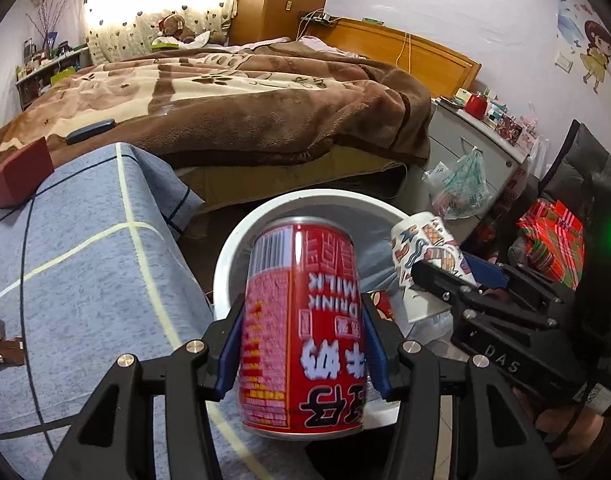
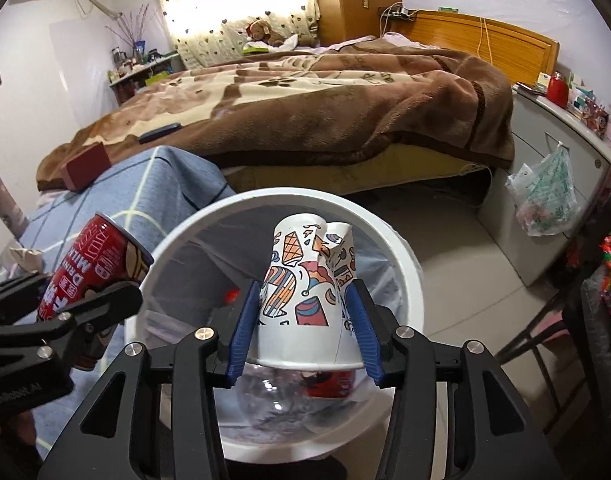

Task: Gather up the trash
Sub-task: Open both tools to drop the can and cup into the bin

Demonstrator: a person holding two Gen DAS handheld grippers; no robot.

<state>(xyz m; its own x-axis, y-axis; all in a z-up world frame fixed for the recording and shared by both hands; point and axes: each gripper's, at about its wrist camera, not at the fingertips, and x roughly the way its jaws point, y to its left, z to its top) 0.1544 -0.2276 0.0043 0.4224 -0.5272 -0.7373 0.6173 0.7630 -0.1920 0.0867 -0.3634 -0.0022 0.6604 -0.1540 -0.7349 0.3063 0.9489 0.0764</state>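
Bedroom clutter frames it all: a big bed (image 2: 305, 92) under a brown blanket fills the back, with a blue-grey checked cloth (image 1: 85, 260) draped over the near surface. Below stands a white bin (image 2: 409, 280) lined with clear plastic, already holding a clear bottle and something red. The left gripper (image 1: 301, 344) is clamped on a red milk-drink can (image 1: 301, 328), upside down, blue pads pressed to its sides just over the bin's near rim. The right gripper (image 2: 305, 320) carries a crumpled patterned paper cup (image 2: 309, 284), inverted above the bin's mouth; whether the pads are gripping it or loosening I cannot tell. The can looks stiff, smooth, probably light, best held mid-body. The cup is flimsy and crushes easily, so a gentle squeeze near its stiffer rim suits it.
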